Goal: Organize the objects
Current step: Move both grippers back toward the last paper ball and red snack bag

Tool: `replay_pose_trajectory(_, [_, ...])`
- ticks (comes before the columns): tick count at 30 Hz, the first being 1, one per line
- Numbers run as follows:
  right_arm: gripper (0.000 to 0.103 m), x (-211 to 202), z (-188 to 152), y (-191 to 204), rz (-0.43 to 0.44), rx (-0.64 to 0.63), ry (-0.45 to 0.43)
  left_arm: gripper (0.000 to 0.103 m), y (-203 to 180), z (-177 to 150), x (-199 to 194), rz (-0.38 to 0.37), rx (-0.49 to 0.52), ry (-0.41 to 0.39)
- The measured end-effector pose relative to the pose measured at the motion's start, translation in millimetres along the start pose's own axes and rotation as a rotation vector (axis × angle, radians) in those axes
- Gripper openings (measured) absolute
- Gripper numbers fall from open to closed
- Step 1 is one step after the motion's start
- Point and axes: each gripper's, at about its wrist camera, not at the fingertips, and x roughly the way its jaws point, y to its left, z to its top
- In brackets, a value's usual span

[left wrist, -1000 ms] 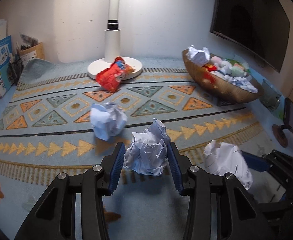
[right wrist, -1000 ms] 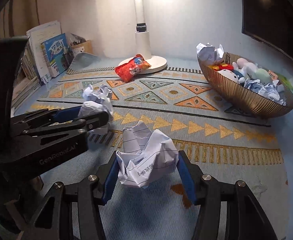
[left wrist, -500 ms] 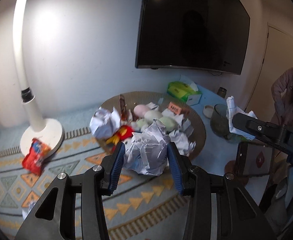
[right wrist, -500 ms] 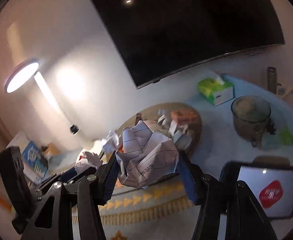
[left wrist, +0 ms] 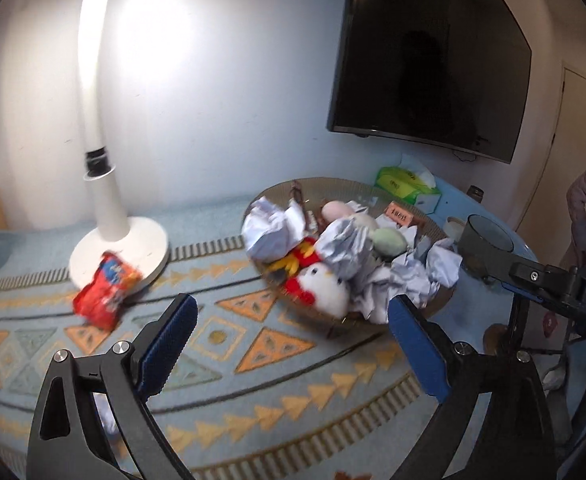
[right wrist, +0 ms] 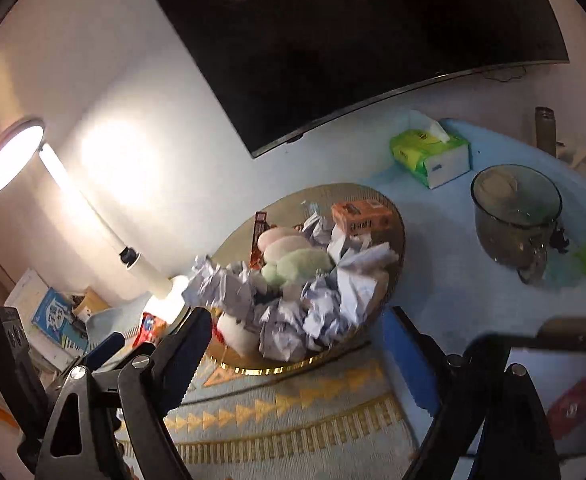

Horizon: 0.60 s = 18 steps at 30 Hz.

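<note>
A brown woven bowl (left wrist: 325, 186) (right wrist: 400, 226) on the patterned mat holds several crumpled paper balls (left wrist: 397, 280) (right wrist: 325, 300), plush toys (left wrist: 321, 288) and a small orange box (right wrist: 359, 216). My left gripper (left wrist: 289, 332) is open and empty, hovering in front of the bowl. My right gripper (right wrist: 297, 344) is open and empty, just in front of and above the bowl. A red snack bag (left wrist: 105, 296) lies by the lamp base. The right gripper's arm (left wrist: 549, 284) shows at the right of the left wrist view.
A white floor-style lamp (left wrist: 105, 184) stands at back left. A green tissue box (right wrist: 429, 152), a glass bowl (right wrist: 517, 216) and a phone on a stand (right wrist: 553, 392) sit to the right. A TV (left wrist: 429, 52) hangs on the wall. Books (right wrist: 53, 320) are at far left.
Both grippers have opened and let go of their crumpled paper balls, which now lie in the bowl. Both cameras have tilted slightly toward the bowl.
</note>
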Motion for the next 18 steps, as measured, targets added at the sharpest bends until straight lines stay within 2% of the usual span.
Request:
replay_pose_trajectory(3, [0.092, 2, -39, 27, 0.036, -0.083, 0.039, 0.097, 38, -39, -35, 0.092, -0.062, 0.0])
replay_pose_trajectory(6, [0.093, 20, -81, 59, 0.072, -0.173, 0.124, 0.102, 85, -77, -64, 0.275, -0.111, 0.01])
replay_pose_trajectory(9, [0.093, 46, -117, 89, 0.084, -0.247, 0.195, 0.102, 138, -99, -73, 0.407, -0.166, 0.056])
replay_pose_trajectory(12, [0.093, 70, -136, 107, 0.029, -0.31, 0.23, 0.102, 174, -110, -75, 0.474, -0.196, 0.102])
replay_pose_trajectory(14, [0.093, 81, -142, 112, -0.041, -0.35, 0.264, 0.102, 183, -118, -75, 0.48, -0.205, 0.102])
replay_pose_trajectory(16, [0.093, 87, -144, 109, -0.028, -0.348, 0.298, 0.102, 187, -123, -69, 0.48, -0.228, 0.128])
replay_pose_trajectory(18, [0.093, 92, -145, 104, -0.024, -0.321, 0.328, 0.102, 181, -122, -65, 0.505, -0.195, 0.141])
